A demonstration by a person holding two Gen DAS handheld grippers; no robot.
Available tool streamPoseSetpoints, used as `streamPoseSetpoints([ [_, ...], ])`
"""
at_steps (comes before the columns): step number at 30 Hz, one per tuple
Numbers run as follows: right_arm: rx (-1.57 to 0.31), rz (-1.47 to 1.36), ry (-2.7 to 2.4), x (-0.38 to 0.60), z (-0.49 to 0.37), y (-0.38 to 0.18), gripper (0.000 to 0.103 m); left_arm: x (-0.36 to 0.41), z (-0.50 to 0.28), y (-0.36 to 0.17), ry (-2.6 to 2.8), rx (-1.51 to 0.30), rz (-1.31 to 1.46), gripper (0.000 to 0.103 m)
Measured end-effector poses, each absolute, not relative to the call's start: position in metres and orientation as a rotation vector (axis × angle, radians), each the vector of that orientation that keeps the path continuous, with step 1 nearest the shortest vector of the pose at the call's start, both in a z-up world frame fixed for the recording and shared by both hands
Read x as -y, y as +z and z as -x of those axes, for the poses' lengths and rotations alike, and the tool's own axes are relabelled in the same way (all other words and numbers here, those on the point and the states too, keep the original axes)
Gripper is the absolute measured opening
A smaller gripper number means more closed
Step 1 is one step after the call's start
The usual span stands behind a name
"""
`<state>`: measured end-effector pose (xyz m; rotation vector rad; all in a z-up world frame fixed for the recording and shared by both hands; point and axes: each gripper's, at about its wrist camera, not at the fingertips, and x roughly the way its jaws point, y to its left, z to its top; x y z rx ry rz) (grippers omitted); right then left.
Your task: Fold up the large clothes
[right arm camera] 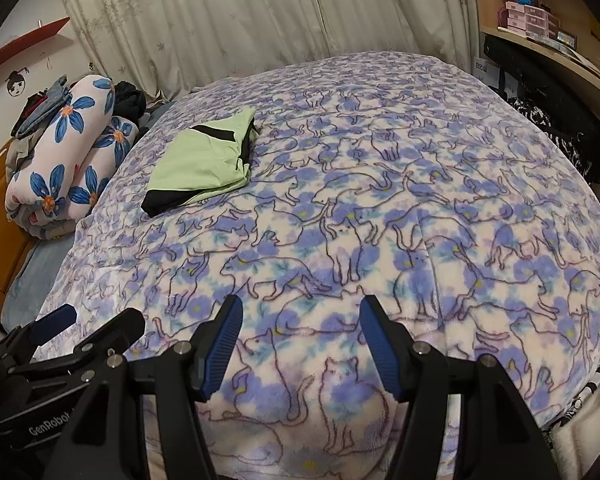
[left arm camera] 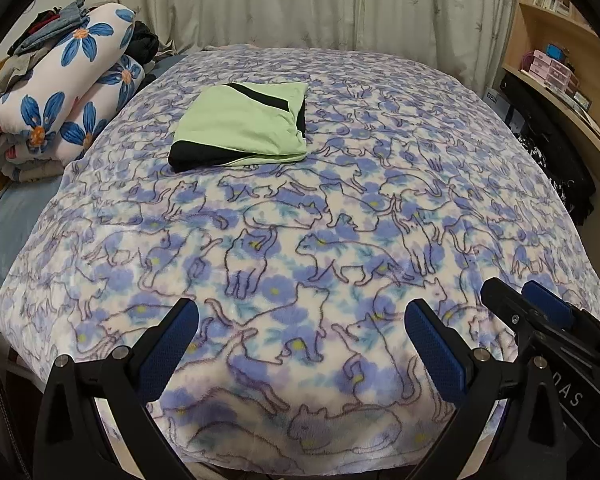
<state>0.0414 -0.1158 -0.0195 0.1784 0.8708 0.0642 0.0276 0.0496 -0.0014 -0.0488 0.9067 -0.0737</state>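
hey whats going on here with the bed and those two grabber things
A person holds a tool in each hand over a bed covered by a cat-print blanket. Both the left tool and the right tool are open and hold nothing, hovering near the bed's front edge. A green and black garment lies already folded further back on the blanket, out of contact with either tool. A rolled floral quilt sits to the side.

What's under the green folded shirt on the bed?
The green folded shirt lies on the cat-print blanket, which shows all around it. The patch directly beneath is covered, so nothing more can be seen there.
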Motion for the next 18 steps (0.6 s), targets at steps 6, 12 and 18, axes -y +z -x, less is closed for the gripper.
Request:
streamPoseSetpoints([
  [6, -0.872, -0.176, 0.065, 0.1164, -0.0417, -0.0193, 0.061, -0.051, -0.0284, -0.0012, -0.076, -0.909, 0.05, 0.102],
  [12, -0.871, -0.179, 0.066, 0.1163, -0.0417, -0.019, 0.061, -0.0513, -0.0255, -0.0019, -0.073, -0.913, 0.062, 0.102],
  [18, -0.872, -0.177, 0.065, 0.1156, -0.0421, -0.0192, 0.061, -0.0518, -0.0262, -0.002, -0.073, -0.913, 0.059, 0.102],
])
